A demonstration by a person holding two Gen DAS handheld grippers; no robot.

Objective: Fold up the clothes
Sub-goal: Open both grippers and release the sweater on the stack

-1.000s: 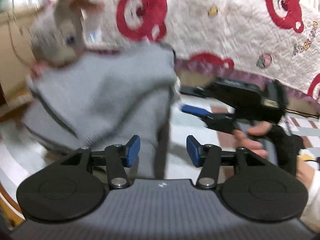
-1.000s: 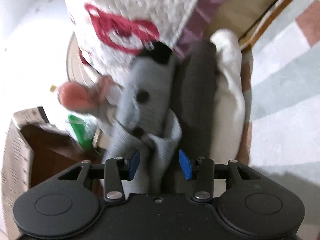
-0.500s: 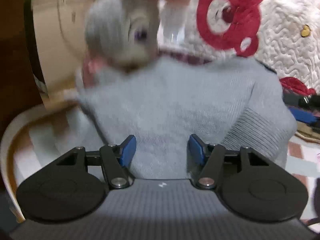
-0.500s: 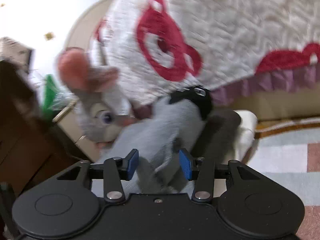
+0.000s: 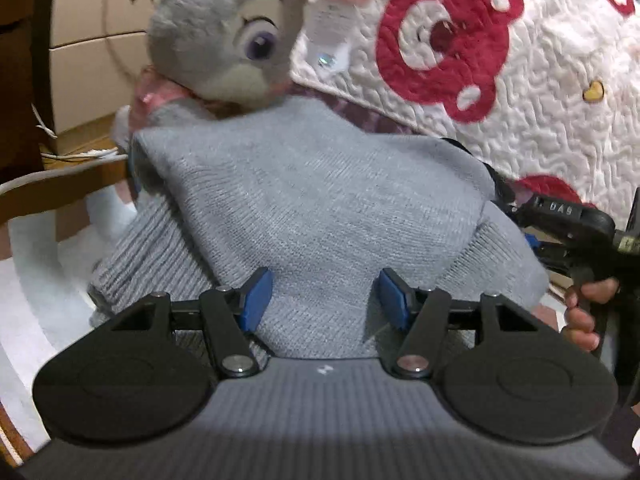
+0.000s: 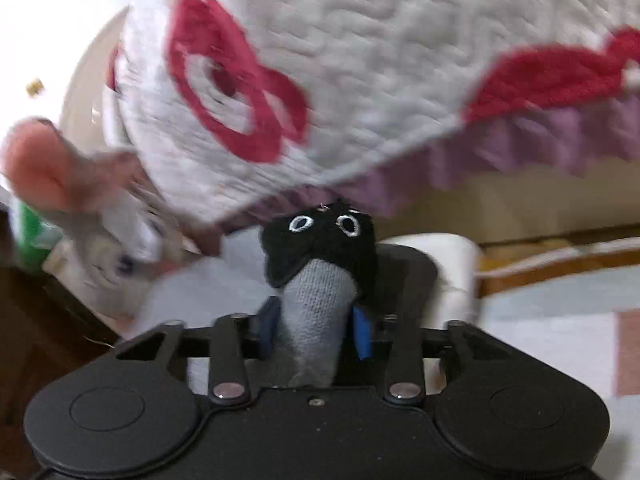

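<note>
Your left gripper (image 5: 326, 300) stands spread, jaws having just opened a little; the grey sweater (image 5: 320, 208) bulges between the blue pads (image 5: 256, 300) without being pinched. The sweater lies heaped directly ahead, below the plush rabbit (image 5: 228, 36) and against the quilt (image 5: 520, 92). Your right gripper (image 6: 316, 330) has just closed its jaws and pinches a grey fold with a black patch (image 6: 320, 240) rising upright from it.
</note>
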